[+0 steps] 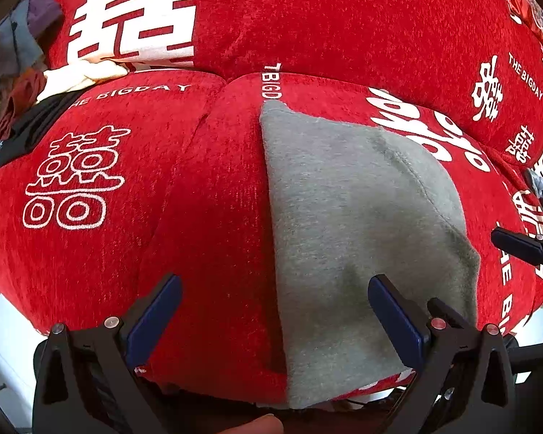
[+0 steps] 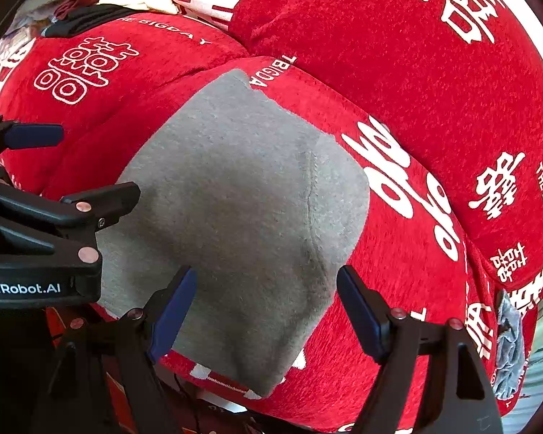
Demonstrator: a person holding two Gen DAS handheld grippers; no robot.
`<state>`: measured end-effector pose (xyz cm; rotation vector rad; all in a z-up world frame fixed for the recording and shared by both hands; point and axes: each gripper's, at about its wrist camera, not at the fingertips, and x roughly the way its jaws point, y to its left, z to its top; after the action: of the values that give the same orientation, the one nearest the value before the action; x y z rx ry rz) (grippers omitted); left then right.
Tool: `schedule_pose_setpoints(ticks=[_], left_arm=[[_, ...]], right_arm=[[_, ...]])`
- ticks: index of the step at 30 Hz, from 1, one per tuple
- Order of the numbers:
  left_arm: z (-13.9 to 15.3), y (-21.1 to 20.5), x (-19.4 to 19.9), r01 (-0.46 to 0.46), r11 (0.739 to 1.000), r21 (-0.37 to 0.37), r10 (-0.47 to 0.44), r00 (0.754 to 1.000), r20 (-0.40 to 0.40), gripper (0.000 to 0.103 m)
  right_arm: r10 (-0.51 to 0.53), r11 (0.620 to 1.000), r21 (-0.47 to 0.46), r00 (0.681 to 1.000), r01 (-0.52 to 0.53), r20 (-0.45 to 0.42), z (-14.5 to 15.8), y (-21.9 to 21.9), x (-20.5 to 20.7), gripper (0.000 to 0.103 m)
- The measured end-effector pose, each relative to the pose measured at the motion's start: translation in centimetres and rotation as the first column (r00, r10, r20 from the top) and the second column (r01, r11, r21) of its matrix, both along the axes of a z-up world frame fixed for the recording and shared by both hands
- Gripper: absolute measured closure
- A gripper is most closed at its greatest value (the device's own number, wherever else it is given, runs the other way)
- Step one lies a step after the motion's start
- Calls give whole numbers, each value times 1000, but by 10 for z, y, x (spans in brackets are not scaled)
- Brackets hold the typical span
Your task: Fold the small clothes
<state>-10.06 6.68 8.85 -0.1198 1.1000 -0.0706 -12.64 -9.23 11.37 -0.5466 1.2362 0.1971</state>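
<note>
Gray garment (image 1: 362, 224) lies flat on the red sofa cover (image 1: 206, 195), on the seat cushion, folded to a narrow panel. Left wrist view: its long left edge runs straight from 12 o'clock down to 6 o'clock, sharp against the red; far corner ends at the cushion seam. Right side is a curved seam edge sweeping toward 4 o'clock. Near end hangs just over the front lip of the seat.

Left tool (image 1: 275, 322): jaws wide, nothing between them. Left finger over bare red cover, right finger (image 1: 394, 322) over the gray cloth; contact with the cloth cannot be told.

Right tool (image 2: 268, 311): jaws wide as well, holding nothing, both blue pads (image 2: 173, 311) over the garment's near half (image 2: 235, 199). In this view the left tool sits at 9 o'clock, just beside the garment's left edge.

Open room: broad bare red cover left of the garment, toward 9 o'clock in the left view, up to the pile of loose clothes (image 1: 21, 83) at 10 o'clock, well apart. A strip of cover is free on the right side. A small crumpled blue-gray cloth (image 2: 508, 347) sits at 4 o'clock in the right view, near the seat's front edge, apart from the garment. Backrest cushion rises just behind the far corner.
</note>
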Motion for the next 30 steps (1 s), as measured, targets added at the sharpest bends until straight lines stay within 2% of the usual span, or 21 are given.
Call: schedule_pose_setpoints(ticks=[11,30], left_arm=[[7,-4,-3,2,1000,16,-3,1000,11,0],[15,-40,-2,29,990,140,-29,1000,-6,0]], right_arm=[[20,1000,16,1000,-21,22,7,2,2,21],[-7,992,124,999,3,32,4,-26,4,21]])
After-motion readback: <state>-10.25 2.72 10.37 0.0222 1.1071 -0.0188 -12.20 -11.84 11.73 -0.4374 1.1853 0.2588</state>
